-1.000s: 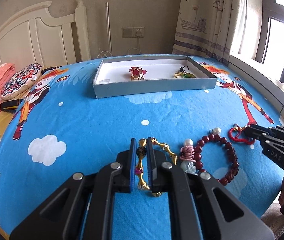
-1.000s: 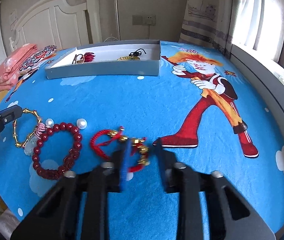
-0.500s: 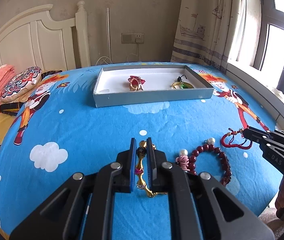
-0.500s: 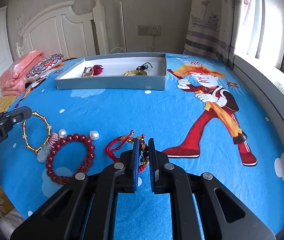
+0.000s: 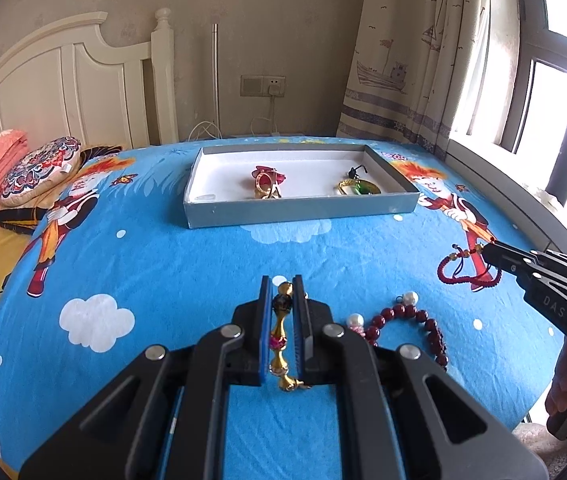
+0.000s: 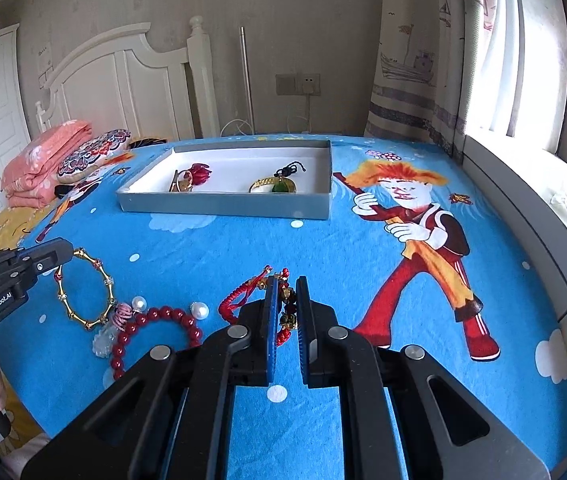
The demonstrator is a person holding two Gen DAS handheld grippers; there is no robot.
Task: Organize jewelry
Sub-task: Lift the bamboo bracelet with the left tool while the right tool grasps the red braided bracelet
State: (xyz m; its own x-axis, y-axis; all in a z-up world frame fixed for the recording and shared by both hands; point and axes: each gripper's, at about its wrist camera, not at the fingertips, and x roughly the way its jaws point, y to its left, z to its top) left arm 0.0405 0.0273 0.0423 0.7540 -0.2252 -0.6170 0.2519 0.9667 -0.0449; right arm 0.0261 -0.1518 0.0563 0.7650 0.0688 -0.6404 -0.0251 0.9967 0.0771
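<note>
On the blue cartoon bedsheet (image 5: 187, 264), my left gripper (image 5: 282, 330) pinches the stiff gold bangle (image 5: 281, 336); my right gripper (image 6: 285, 316) clamps the limp, light red cord bracelet (image 6: 243, 300), likely to dangle. Grey tray (image 5: 303, 210) waits beyond.

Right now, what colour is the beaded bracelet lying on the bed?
Dark red beaded bracelet, with two white pearls; right wrist view shows it best.

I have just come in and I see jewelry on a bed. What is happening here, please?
A person is sorting jewelry into a grey box on the bed. The left hand-held gripper is shut on a gold bangle, and the right hand-held gripper is shut on a red cord bracelet. A red bead bracelet lies on the blue sheet. Two pieces already lie in the box.
</note>
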